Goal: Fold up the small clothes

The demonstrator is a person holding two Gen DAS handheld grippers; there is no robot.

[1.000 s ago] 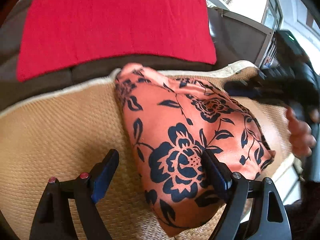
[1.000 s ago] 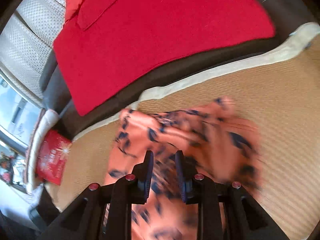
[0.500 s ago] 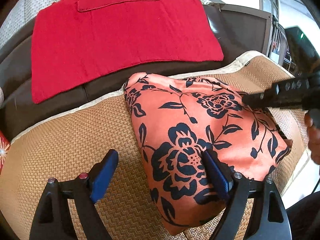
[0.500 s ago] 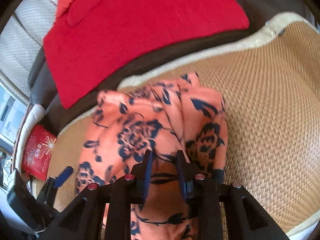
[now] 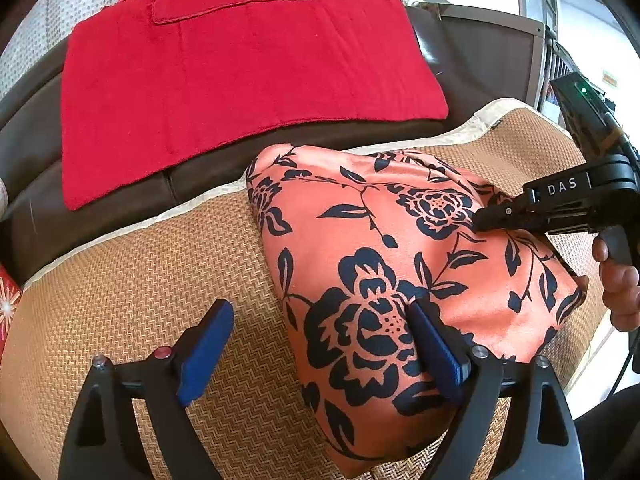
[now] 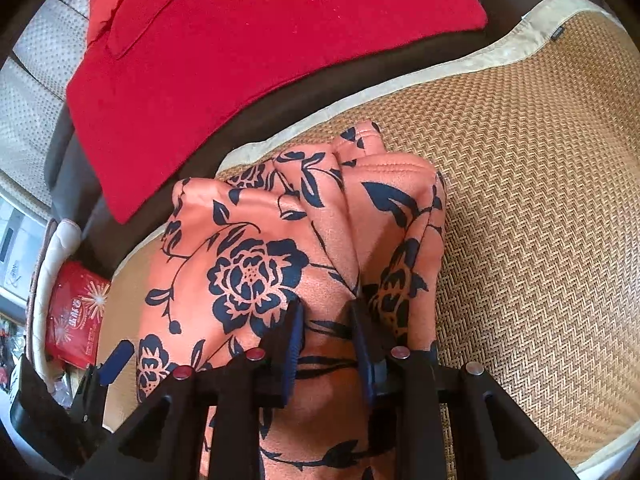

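Observation:
An orange garment with a black flower print (image 5: 384,264) lies folded in several layers on the woven mat (image 5: 152,280). My left gripper (image 5: 318,310) is open wide at the garment's near left edge. One of its fingers hangs over the mat and the other rests over the cloth. My right gripper (image 6: 327,308) has its jaws narrow, pinching a bunched ridge of the garment (image 6: 248,272). In the left wrist view the right gripper (image 5: 486,220) reaches in from the right onto the cloth. The left gripper's blue pad (image 6: 116,358) shows at the lower left of the right wrist view.
A red towel (image 5: 240,80) covers the dark brown sofa seat (image 5: 480,60) behind the mat. A red packet (image 6: 76,320) lies past the mat's left end. A person's hand (image 5: 620,280) holds the right gripper's handle. Bare mat (image 6: 520,240) stretches right of the garment.
The garment was blurred and moving in the right gripper; now it lies still on the mat. The right gripper has come further in over the cloth. The left gripper stayed open in place.

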